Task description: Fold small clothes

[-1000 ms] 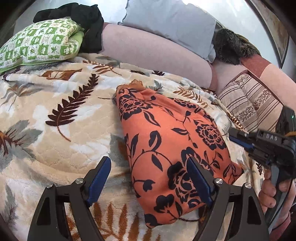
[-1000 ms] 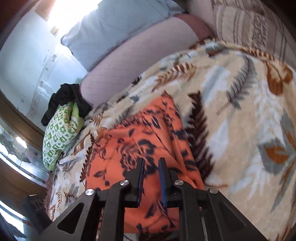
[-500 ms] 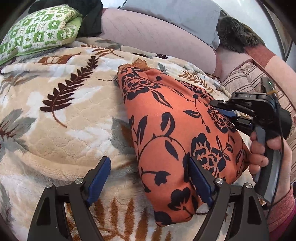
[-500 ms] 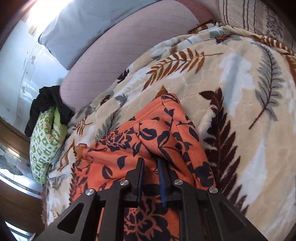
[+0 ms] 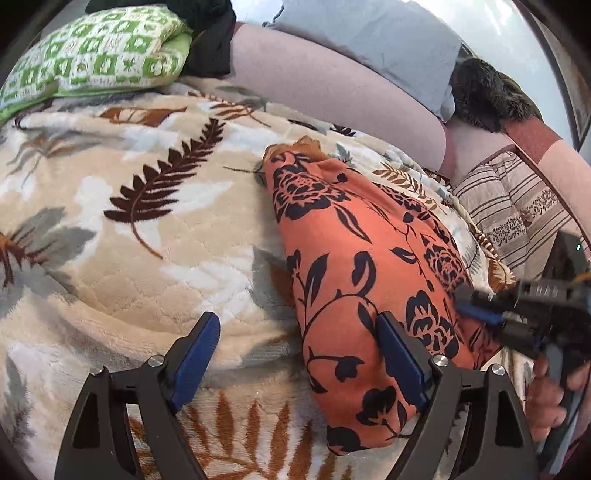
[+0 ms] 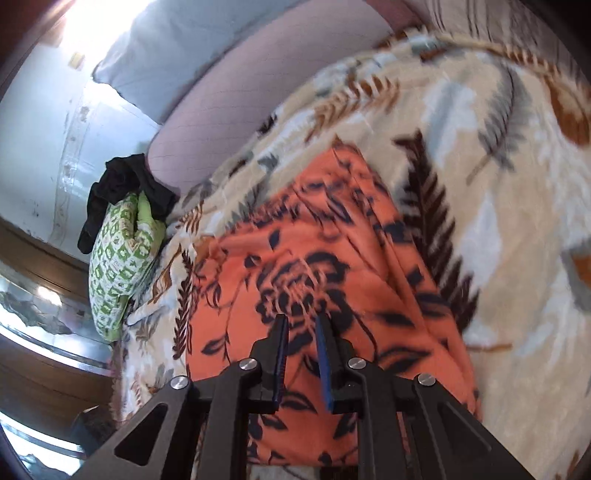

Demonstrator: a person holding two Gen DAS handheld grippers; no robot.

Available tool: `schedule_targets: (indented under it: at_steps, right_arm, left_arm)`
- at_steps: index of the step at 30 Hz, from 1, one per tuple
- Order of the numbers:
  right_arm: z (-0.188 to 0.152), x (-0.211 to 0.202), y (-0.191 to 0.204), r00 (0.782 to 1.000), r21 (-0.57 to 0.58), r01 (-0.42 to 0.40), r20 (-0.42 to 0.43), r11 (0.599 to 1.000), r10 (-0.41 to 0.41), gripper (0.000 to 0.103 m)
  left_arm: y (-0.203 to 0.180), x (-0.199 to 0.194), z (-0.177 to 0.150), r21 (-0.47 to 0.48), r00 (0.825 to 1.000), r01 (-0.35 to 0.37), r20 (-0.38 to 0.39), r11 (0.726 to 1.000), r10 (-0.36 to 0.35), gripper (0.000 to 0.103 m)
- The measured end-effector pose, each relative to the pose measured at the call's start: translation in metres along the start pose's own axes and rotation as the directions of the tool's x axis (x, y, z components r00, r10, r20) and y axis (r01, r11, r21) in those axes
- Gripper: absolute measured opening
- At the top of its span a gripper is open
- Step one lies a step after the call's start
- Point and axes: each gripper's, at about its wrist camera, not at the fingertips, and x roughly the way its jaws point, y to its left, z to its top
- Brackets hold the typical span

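Note:
An orange garment with a black flower print [image 5: 354,258] lies folded lengthwise on a leaf-patterned blanket [image 5: 147,229]; it also shows in the right wrist view [image 6: 325,266]. My left gripper [image 5: 299,350] is open wide, low over the garment's near left edge, one finger [image 5: 397,354] on the cloth. My right gripper [image 6: 301,332] hovers over the garment's near end, jaws slightly apart with nothing between them. It also shows at the right of the left wrist view [image 5: 480,314], at the garment's right edge.
A green and white patterned pillow [image 5: 92,62] with dark clothes [image 5: 210,40] behind it lies at the far left. A pink sofa back [image 5: 332,85], a grey cushion [image 5: 369,33] and a striped cushion [image 5: 517,206] border the blanket.
My right gripper has let go of the orange garment, opened a little and drawn back from its right edge. The garment now lies flatter. My left gripper stays open.

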Motion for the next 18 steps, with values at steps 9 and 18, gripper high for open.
schedule_targets:
  at_steps: [9,18]
  right_arm:
    - [-0.001,-0.018,-0.013,0.995,0.079,-0.100,0.017,0.992,0.099,0.018]
    - [0.011,-0.021,-0.016,0.998,0.048,-0.059,0.010,0.997,0.058,0.018]
  left_arm:
    - [-0.027,-0.034,0.010,0.102,0.988,-0.085,0.139,0.991,0.071,0.089]
    - [-0.073,0.015,0.056,0.155,0.980,-0.200,0.053,0.967,0.194,0.089]
